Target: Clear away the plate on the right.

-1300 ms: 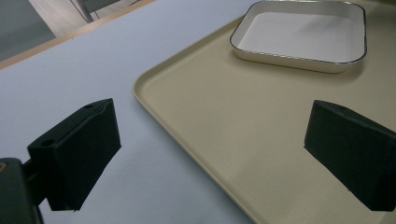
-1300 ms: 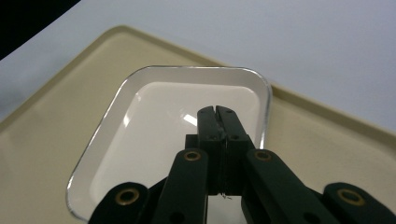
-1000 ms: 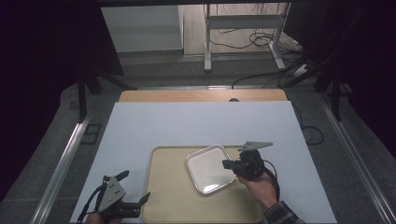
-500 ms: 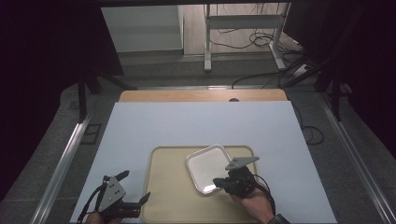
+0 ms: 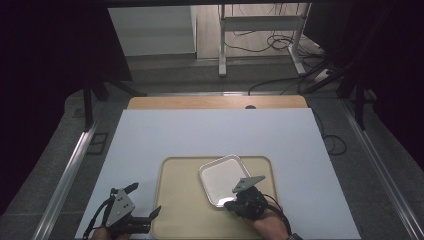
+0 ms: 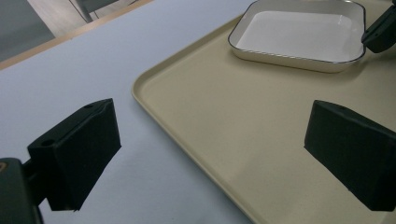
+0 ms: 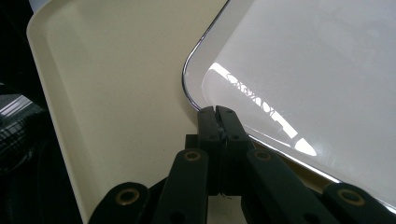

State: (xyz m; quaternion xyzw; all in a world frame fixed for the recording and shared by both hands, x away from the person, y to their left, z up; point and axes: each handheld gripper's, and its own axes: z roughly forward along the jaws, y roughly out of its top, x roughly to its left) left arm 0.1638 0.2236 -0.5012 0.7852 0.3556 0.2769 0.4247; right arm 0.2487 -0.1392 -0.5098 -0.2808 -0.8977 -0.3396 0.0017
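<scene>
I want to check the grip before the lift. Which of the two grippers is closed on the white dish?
The right gripper: its jaws are shut on the rim of the white dish. The left gripper stands open beside the beige tray, holding nothing.

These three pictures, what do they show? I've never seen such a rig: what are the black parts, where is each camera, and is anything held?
A person sits at a white table with a hand-held two-jaw gripper in each hand. The high view looks down from above. The other two cameras ride on the grippers and look along their black jaws.

On the table lies a beige tray, and on it a shallow white dish.

The left gripper sits at the tray's near left corner, jaws wide apart, holding nothing. The right gripper is shut, its tips at the rim of the dish; whether they pinch the rim I cannot tell.
</scene>
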